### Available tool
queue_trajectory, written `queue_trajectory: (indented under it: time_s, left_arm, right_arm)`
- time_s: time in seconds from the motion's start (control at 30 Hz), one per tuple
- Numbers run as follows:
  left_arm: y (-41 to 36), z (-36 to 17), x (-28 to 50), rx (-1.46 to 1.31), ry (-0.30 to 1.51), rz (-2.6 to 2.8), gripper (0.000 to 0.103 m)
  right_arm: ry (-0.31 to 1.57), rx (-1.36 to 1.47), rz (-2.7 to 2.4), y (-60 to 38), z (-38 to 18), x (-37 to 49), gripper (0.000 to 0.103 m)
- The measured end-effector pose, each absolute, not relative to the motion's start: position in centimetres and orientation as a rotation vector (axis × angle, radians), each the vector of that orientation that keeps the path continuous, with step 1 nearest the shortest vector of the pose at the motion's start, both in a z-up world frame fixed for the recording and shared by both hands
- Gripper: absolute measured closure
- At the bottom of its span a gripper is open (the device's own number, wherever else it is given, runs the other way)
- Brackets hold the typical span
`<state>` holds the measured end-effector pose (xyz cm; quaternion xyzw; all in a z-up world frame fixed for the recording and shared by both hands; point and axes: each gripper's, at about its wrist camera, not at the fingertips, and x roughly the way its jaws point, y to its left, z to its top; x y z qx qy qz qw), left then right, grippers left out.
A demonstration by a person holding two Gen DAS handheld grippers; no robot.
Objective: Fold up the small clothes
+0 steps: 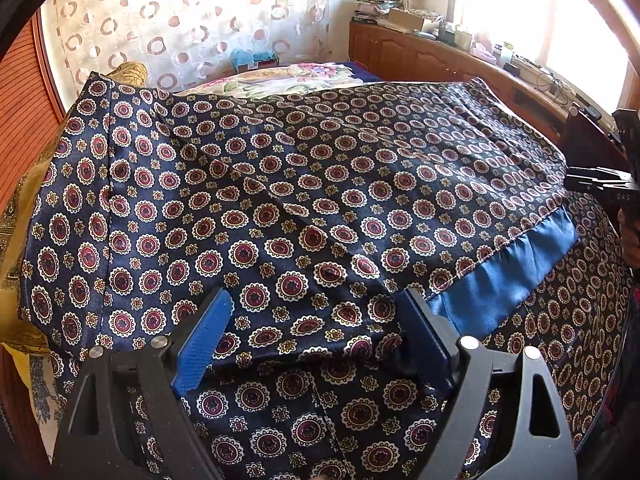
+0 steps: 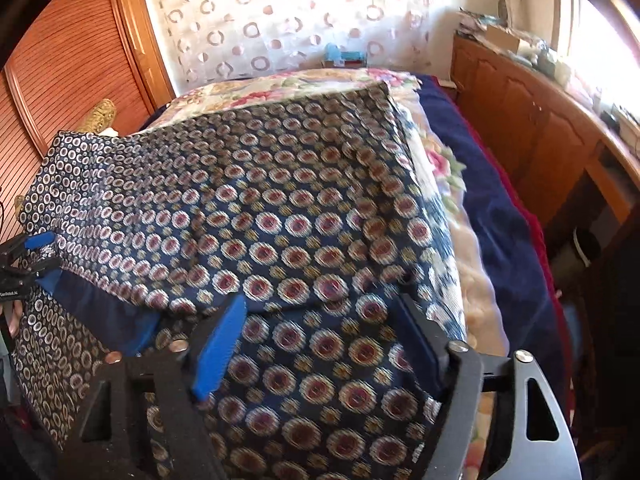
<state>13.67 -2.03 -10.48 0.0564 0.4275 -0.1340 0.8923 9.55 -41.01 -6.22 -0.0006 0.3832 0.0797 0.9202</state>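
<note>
A navy satin garment (image 1: 304, 184) with red and cream medallions lies spread on the bed, its top layer folded over so a plain blue lining strip (image 1: 508, 276) shows. It fills the right wrist view too (image 2: 272, 216). My left gripper (image 1: 316, 324) is open, its blue-padded fingers (image 1: 208, 340) wide apart over the garment's near fold edge. My right gripper (image 2: 320, 332) is open too, fingers (image 2: 220, 348) spread over the cloth near its right edge. The right gripper shows at the far right of the left wrist view (image 1: 600, 188); the left one at the far left of the right wrist view (image 2: 28, 256).
The garment lies on a bed with a floral blanket (image 2: 452, 216) and a dark blue cover (image 2: 500, 216). A wooden cabinet (image 1: 432, 60) with clutter stands at the right under a bright window. A slatted wooden door (image 2: 72, 64) and a curtain (image 1: 192, 28) stand behind. A yellow cloth (image 1: 16, 216) lies left.
</note>
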Motion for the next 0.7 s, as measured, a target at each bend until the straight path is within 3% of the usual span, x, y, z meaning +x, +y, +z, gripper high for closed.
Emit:
queue_trajectory:
  time_s: [0.37,0.7]
  left_arm:
    - [-1.9,-10.5,13.7,0.115,0.887,-0.272,0.016]
    - [-1.3,-10.3,13.1,0.112,0.890,-0.270,0.017]
  right_arm:
    - [0.785,0.013,0.109,-40.9,-5.6,12.1,0.042]
    - [0.743,-0.053,0.064,-39.1,-6.5,12.2,0.042]
